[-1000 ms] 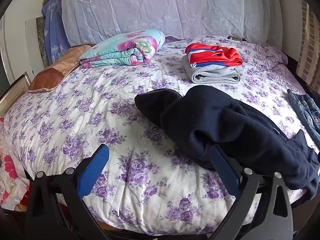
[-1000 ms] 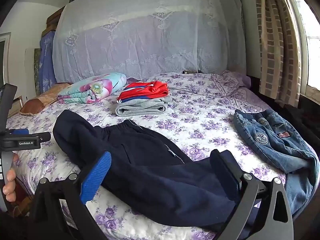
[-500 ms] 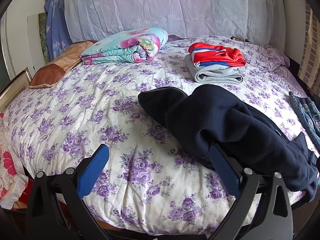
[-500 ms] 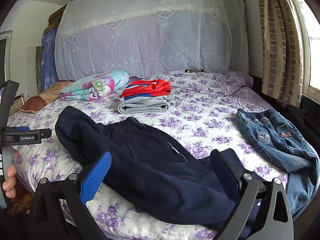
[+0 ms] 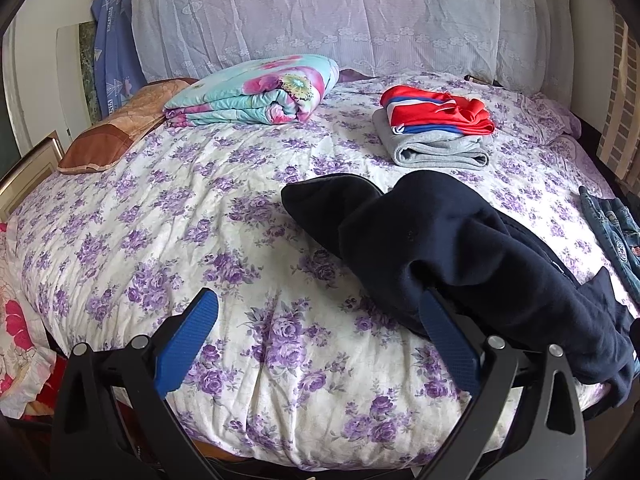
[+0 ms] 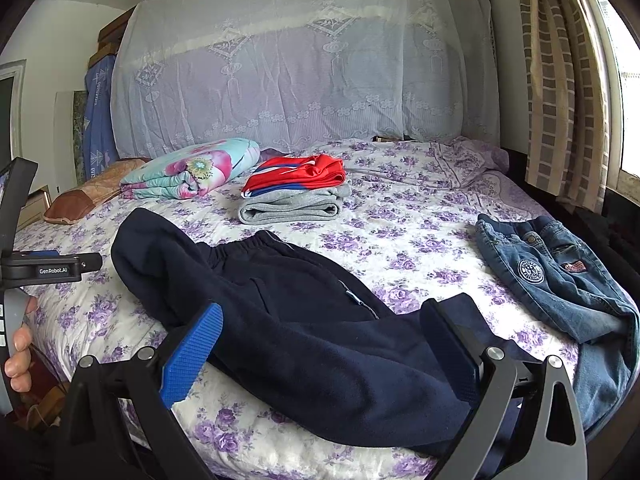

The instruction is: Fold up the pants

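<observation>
Dark navy pants point(image 5: 460, 248) lie crumpled across the near right part of the flowered bed point(image 5: 168, 240), with one rounded end towards the middle. My left gripper point(image 5: 316, 304) hovers open at the bed's near edge; its right finger point(image 5: 444, 336) sits against the pants' lower fold. In the right wrist view the pants point(image 6: 300, 320) spread between the fingers of my open right gripper point(image 6: 322, 312), waistband towards the back. The left gripper's body point(image 6: 48, 268) shows at the left edge there, held by a hand point(image 6: 18, 356).
A folded red top on grey clothes point(image 5: 436, 128) sits behind the pants. A rolled floral quilt point(image 5: 256, 92) and a brown pillow point(image 5: 120, 136) lie at the back left. Blue jeans point(image 6: 560, 280) hang over the bed's right edge. A curtain point(image 6: 568, 80) hangs on the right.
Both views have shifted only slightly, as the grippers drifted a little. Both grippers stayed open and the pants kept their shape and place.
</observation>
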Motion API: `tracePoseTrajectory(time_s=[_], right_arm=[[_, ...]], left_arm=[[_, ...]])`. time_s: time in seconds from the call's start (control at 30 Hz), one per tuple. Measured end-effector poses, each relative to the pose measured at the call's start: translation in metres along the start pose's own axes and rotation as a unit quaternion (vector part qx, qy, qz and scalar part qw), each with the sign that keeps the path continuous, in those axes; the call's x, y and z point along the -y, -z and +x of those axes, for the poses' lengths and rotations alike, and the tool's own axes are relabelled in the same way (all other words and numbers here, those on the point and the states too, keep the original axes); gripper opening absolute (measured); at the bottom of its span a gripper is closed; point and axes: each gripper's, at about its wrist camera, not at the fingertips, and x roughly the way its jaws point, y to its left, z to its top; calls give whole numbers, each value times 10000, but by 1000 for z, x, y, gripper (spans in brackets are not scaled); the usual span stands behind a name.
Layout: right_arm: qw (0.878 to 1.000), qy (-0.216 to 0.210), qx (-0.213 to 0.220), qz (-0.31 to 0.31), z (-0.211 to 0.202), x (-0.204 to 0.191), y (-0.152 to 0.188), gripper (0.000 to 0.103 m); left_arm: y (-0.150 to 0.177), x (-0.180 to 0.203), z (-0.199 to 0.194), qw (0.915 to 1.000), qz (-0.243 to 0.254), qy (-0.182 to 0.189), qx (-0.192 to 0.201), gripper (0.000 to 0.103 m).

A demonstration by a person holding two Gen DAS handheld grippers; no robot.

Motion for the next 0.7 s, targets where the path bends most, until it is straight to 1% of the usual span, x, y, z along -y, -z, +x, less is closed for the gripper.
tracePoseTrajectory(time_s=[0.07, 0.13, 0.2, 0.27, 0.33, 0.4, 0.43, 0.47, 0.5, 0.53, 0.57, 0.6, 0.63, 0.67, 0.7], right_arm=[[10000, 30, -9, -21, 0, 1, 1, 99], [10000, 62, -23, -26, 1, 3, 2, 99], [9999, 80, -71, -15, 3, 5, 3, 99], [9999, 74, -123, -2, 6, 6, 3, 99], [9999, 58, -163, 2, 8, 5, 4, 99], [9999, 61, -149, -11, 8, 5, 3, 99], [9999, 76, -121, -29, 7, 6, 3, 99], [9999, 105, -86, -51, 6, 6, 3, 99], [9999, 138, -51, -67, 4, 8, 3, 99], [9998, 179, -27, -77, 3, 11, 3, 99], [9997, 227, -14, -74, 3, 14, 3, 99], [9996, 276, -19, -57, 2, 17, 3, 99], [9995, 319, -41, -27, 2, 21, 4, 99], [9993, 363, -64, 8, 2, 25, 5, 99], [9991, 417, -79, 35, 2, 30, 6, 99]], left_arm=[[-5, -15, 3, 9994, -204, 246, -108, 98], [-12, -37, 10, 9954, -617, 661, -330, 98], [-24, -57, 21, 9843, -1142, 1213, -575, 98], [-40, -59, 32, 9749, -1342, 1598, -770, 98], [-57, -48, 42, 9724, -1266, 1743, -897, 98], [-74, -37, 60, 9708, -1222, 1770, -1066, 98], [-82, -34, 73, 9687, -1282, 1760, -1194, 98], [-89, -34, 88, 9653, -1386, 1745, -1361, 98], [-94, -32, 103, 9590, -1507, 1801, -1587, 98], [-99, -28, 116, 9522, -1556, 1938, -1778, 97], [-102, -23, 126, 9503, -1485, 1959, -1909, 93], [-104, -13, 132, 9519, -1315, 1884, -2025, 78], [-100, -1, 137, 9506, -1106, 1885, -2204, 68], [-93, 12, 138, 9451, -894, 2007, -2418, 50], [-83, 25, 130, 9455, -608, 1989, -2505, 49]])
